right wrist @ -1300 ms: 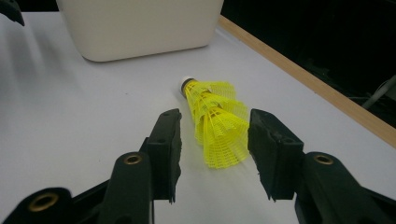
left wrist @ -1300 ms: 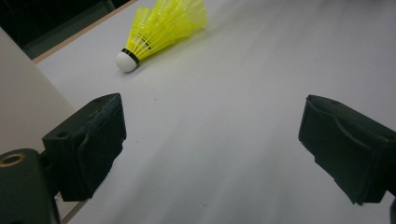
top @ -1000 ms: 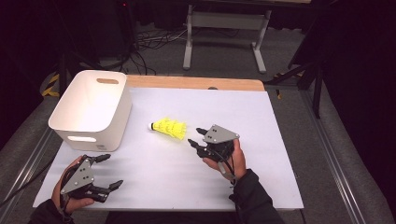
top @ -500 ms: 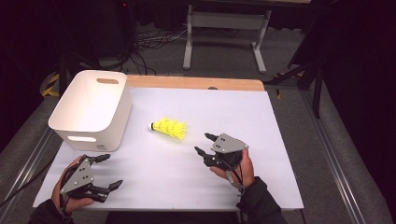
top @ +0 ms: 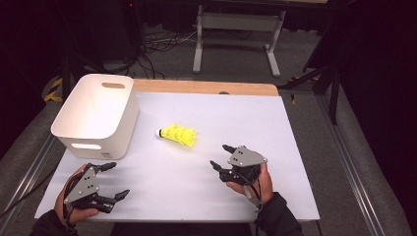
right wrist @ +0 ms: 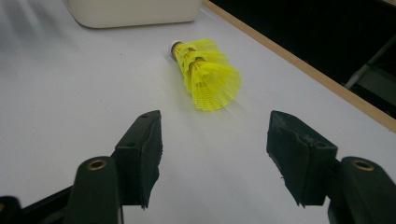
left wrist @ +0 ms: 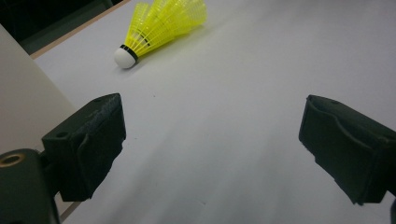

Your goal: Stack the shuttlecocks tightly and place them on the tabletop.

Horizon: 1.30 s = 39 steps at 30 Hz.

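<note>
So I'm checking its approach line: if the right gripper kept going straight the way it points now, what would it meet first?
Most likely the yellow shuttlecocks, skirt end first. The right gripper has been opening, nothing between its jaws, bare table ahead. The white bin lies farther on.

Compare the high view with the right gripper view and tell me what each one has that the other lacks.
High view alone: both hands, the left gripper open near the table's front left corner, the bin's open top with its handle slot, the floor cables and a metal stand behind the table.

Right gripper view alone: a close look along the right gripper, jaws apart with nothing between them, aimed at the shuttlecocks' skirt end.

Shared: the yellow shuttlecocks nested in a stack on their side, the white bin, the white table.
</note>
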### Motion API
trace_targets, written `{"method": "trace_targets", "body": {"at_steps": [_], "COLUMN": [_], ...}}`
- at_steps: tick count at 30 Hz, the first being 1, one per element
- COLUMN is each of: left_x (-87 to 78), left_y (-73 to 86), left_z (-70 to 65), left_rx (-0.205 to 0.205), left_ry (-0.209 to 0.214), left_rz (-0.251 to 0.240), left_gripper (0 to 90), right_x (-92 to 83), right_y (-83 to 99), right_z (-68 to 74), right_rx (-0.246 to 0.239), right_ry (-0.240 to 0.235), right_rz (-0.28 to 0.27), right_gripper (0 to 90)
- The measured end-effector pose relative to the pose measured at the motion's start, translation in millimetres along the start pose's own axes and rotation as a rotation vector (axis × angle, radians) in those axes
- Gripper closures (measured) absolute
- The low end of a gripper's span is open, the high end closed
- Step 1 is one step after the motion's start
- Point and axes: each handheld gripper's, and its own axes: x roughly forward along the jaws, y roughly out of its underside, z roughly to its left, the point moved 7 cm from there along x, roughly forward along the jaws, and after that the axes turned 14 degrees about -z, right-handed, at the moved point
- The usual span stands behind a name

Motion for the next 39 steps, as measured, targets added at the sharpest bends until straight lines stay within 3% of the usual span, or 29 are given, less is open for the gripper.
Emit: {"method": "trace_targets", "body": {"at_steps": [12,28,39], "left_x": [0.7,0.8,-0.1], "left_y": [0.5,0.5,-0.8], "left_z": [-0.3,-0.3,0.8], "left_rx": [-0.005,-0.004,0.002], "left_ry": [-0.002,-0.006,-0.012], "left_rz": [0.002,0.006,0.003], "left_gripper": [8.0,8.0,8.1], "right_x": [-8.0,-19.1,-32.2], "right_y": [15.1,42.0,58.1], "right_z": [2.5,1.2,-5.5], "right_rx": [-0.033,-0.016,-0.012], "right_ry": [0.027,0.054,0.084], "right_rz": [0.008,0.015,0.039], "right_gripper": [28.3,9.3,6.6]}}
